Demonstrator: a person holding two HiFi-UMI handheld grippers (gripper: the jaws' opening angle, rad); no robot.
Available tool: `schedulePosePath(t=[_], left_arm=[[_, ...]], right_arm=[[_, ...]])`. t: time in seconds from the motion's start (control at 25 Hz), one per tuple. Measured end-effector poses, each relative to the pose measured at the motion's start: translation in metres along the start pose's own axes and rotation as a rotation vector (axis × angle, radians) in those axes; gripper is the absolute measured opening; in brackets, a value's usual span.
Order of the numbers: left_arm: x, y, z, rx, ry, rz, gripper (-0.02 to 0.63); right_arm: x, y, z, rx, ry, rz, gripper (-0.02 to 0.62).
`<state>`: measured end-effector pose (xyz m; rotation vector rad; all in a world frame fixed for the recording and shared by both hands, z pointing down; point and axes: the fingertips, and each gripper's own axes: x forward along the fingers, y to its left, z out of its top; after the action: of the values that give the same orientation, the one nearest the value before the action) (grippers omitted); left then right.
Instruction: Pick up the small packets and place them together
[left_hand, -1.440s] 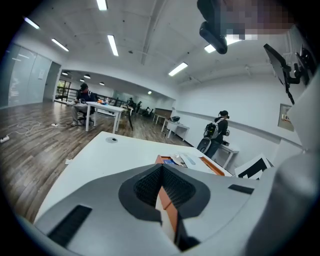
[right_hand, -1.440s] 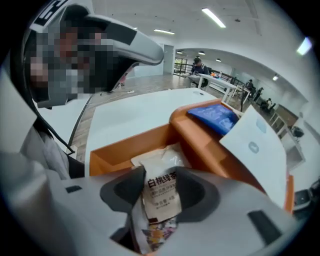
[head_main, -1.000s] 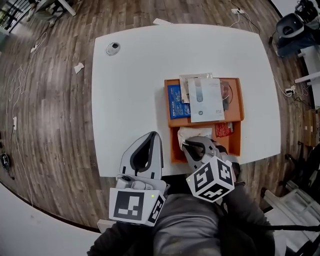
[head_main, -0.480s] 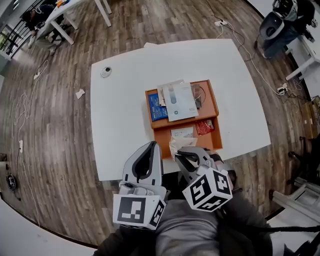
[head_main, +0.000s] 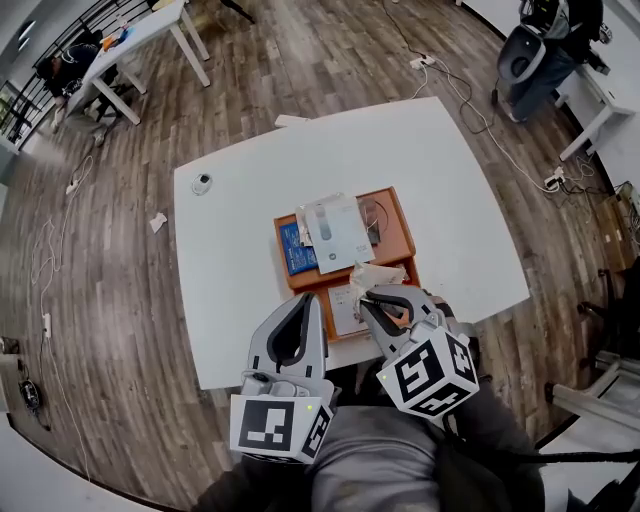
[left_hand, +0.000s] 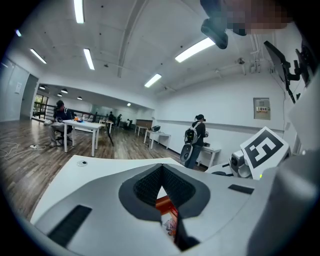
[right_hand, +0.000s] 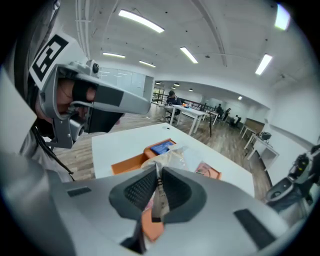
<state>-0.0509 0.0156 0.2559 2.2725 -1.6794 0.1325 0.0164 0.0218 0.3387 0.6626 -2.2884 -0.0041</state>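
My right gripper (head_main: 368, 293) is shut on a crumpled clear packet (head_main: 374, 277), held above the near compartment of the orange tray (head_main: 403, 235). In the right gripper view the packet (right_hand: 172, 159) is pinched between the pads and sticks out past the jaws. A white packet (head_main: 344, 308) lies in the near compartment. The far compartment holds a large white packet (head_main: 335, 232) and a blue packet (head_main: 292, 250). My left gripper (head_main: 307, 301) hovers over the table's near edge, left of the tray, shut with nothing in it.
The tray sits on a white table (head_main: 240, 270) with a round cable port (head_main: 202, 183) at its far left. A wooden floor with cables surrounds the table. There is another table (head_main: 140, 35) at the far left and a chair with bags (head_main: 535, 45) at the far right.
The right gripper has risen from the tray's near compartment with the clear packet. The head view has drawn back, so the table looks smaller. The left gripper stays beside it, shut.
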Motion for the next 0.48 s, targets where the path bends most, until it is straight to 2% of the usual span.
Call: schedulePosePath(t=[0.24, 0.48], left_arm=[[0.028, 0.025, 0.014, 0.004, -0.004, 0.008, 0.000], [0.057, 0.059, 0.013, -0.017, 0.021, 0.023, 0.000]], right_arm=[[0.023, -0.055, 0.017, 0.017, -0.005, -0.075, 0.043], [0.060, -0.097, 0.020, 0.041, 0.046, -0.119, 0.049]])
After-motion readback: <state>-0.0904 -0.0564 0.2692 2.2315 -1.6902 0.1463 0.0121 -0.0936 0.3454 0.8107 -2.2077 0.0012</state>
